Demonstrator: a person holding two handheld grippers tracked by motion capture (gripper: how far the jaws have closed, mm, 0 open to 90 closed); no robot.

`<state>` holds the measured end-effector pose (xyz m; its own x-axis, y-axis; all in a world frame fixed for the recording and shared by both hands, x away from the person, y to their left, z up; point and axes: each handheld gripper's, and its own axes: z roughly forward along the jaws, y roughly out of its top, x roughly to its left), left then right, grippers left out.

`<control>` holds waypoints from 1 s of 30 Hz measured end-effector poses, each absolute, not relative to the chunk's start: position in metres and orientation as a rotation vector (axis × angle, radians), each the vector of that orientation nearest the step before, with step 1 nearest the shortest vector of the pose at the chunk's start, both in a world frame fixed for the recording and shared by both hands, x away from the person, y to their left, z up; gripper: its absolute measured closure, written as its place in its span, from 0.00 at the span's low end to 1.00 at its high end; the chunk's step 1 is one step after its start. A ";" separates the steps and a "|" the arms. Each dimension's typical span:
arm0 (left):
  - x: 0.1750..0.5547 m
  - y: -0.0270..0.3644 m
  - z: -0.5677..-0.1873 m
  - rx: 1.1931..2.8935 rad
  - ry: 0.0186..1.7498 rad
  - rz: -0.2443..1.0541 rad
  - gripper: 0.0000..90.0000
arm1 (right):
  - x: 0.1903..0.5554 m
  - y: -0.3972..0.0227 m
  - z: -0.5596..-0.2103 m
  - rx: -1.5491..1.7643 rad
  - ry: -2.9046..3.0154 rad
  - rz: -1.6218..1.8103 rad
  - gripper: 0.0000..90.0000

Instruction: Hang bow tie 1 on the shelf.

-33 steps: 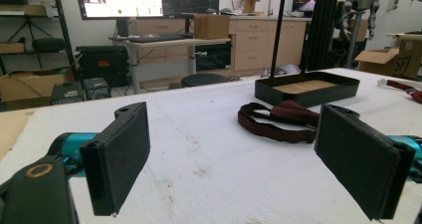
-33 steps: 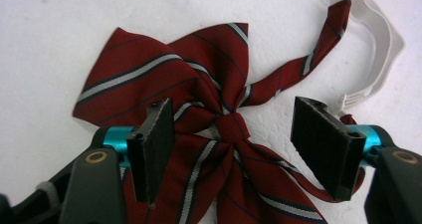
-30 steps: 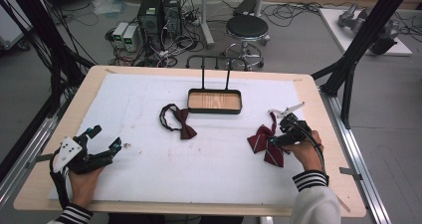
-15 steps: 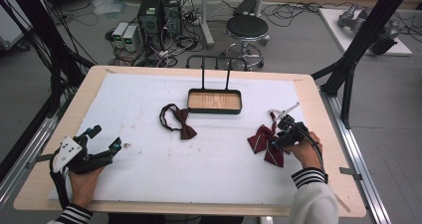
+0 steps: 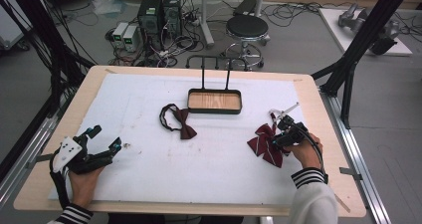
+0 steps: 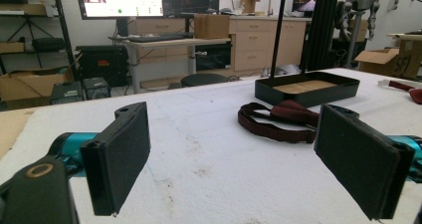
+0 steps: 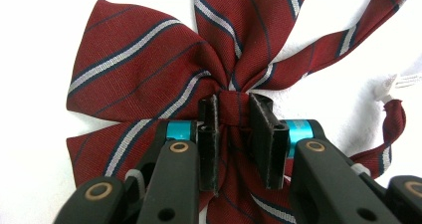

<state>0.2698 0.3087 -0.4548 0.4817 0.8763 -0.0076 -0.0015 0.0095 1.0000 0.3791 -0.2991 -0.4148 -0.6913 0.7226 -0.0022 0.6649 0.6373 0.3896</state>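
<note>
Striped maroon bow tie (image 7: 164, 79) is being pinched at its central knot by the closed right gripper (image 7: 234, 115), wings spreading sideways, tray (image 5: 215, 101) lying beyond.

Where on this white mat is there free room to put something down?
Free: the wide stretch between the plain bow tie and left gripper, and the front middle. Crowded: around the striped bow tie, pinched by the right gripper, near the tray.

A grey floor (image 5: 298, 45) strewn with cables (image 5: 164, 45) holds a black stool (image 5: 247, 27) and computer towers (image 5: 159, 10) beyond the wooden table (image 5: 318, 114).
</note>
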 end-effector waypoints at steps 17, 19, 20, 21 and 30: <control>0.270 0.309 -0.455 1.404 0.834 0.829 0.17 | 0.374 -0.302 -0.399 1.122 2.582 0.742 0.84; 0.270 0.309 -0.455 1.402 0.835 0.829 0.17 | 0.373 -0.302 -0.397 1.123 2.562 0.760 0.84; 0.270 0.309 -0.455 1.402 0.835 0.828 0.17 | 0.372 -0.302 -0.393 1.106 2.516 0.792 0.84; 0.270 0.309 -0.455 1.402 0.836 0.829 0.17 | 0.371 -0.302 -0.391 1.103 2.496 0.820 0.84; 0.270 0.309 -0.455 1.404 0.836 0.829 0.17 | 0.366 -0.305 -0.375 1.100 2.311 1.033 0.84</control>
<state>0.2703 0.3088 -0.4546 0.4805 0.8770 -0.0047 0.0028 0.0039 1.0000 0.3661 -0.3050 -0.3752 -0.6219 0.7827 -0.0246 0.5039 0.4239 0.7526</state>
